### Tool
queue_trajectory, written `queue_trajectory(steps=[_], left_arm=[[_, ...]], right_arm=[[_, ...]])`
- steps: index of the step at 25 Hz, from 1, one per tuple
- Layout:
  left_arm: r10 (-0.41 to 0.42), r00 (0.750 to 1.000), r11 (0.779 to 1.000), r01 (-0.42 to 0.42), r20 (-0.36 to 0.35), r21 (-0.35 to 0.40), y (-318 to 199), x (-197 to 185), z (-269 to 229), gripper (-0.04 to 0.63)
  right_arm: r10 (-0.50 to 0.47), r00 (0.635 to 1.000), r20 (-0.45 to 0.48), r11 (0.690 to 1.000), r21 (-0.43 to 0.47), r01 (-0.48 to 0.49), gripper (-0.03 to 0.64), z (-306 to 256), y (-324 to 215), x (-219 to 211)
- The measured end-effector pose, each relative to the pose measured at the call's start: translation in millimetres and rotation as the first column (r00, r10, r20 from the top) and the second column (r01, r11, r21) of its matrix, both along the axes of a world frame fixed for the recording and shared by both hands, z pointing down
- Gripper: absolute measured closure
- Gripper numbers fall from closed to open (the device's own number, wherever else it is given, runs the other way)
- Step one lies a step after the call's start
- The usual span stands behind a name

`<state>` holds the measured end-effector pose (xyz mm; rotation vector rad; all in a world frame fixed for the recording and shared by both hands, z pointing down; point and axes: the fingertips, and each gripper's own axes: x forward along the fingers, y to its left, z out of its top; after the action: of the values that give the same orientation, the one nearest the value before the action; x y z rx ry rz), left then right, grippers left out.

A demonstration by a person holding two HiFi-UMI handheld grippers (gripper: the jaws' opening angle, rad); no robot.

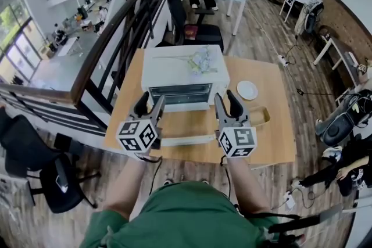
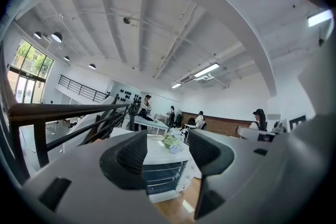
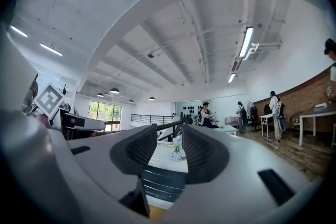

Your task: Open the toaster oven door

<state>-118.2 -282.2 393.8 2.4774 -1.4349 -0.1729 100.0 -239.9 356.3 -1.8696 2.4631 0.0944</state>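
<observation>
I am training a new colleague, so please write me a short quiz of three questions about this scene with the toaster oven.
1. True or false: the door of the toaster oven is already open.
2. What lies on top of the oven? A) a book B) flowers C) a cup
3. Fill in: the jaws of the left gripper and the right gripper stand ____, with nothing between them.
Key: 1 false, the door is shut; 2 B; 3 apart.
</observation>
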Motion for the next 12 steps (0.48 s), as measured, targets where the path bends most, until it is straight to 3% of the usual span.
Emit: queue_trajectory(steps=[12], left_arm=[[0.015, 0.998, 0.998, -0.019, 0.066, 0.054, -2.3, 11.7, -14.9, 0.336]], right_arm=[[-0.034, 0.998, -0.043, 0.999, -0.001, 0.034, 0.476, -6.2, -5.4, -11.5]])
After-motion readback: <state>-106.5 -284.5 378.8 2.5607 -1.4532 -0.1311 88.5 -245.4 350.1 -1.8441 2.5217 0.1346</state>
